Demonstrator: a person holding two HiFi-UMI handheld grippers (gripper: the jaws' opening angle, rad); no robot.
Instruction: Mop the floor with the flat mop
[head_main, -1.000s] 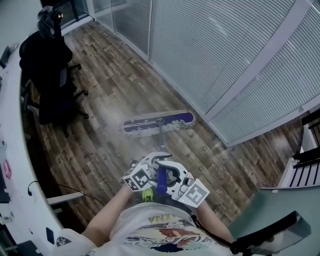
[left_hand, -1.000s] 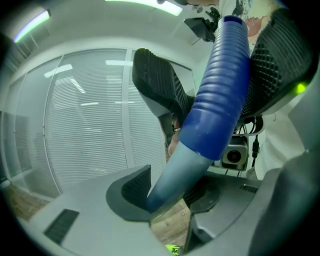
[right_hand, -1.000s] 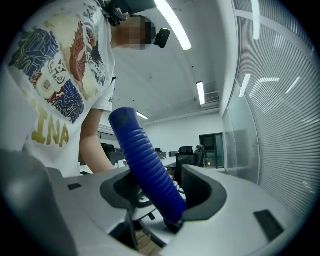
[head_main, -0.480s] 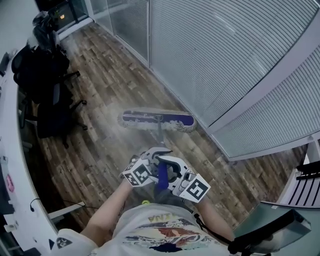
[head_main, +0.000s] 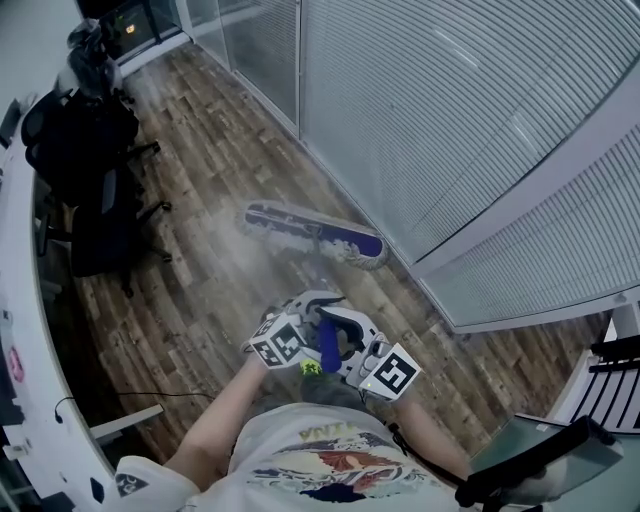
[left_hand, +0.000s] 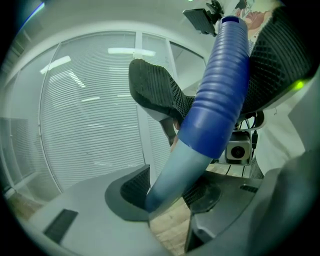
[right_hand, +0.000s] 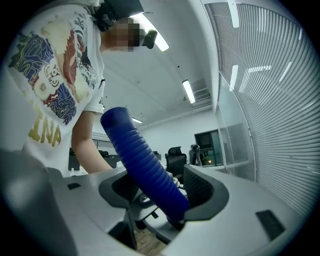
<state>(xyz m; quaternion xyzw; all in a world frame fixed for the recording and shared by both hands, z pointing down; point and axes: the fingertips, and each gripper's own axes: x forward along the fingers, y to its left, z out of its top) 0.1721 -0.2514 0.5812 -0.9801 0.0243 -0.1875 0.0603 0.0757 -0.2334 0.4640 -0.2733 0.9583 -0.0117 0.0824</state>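
Mid-stroke, the flat mop (head_main: 312, 232) is sweeping the wooden floor (head_main: 200, 290) along its edge by the glass wall (head_main: 450, 120), with the left gripper (left_hand: 170, 192) clamping the pale shaft (left_hand: 175, 175) and the right gripper (right_hand: 160, 192), fingers just opening wider, holding the blue grip (right_hand: 145, 160), likely needing retightening before the pull back.

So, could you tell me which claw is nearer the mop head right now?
Left. The left claw clamps the pale shaft just below the blue grip, toward the mop head; the right claw is higher, around the blue grip, its jaws having just opened a little.
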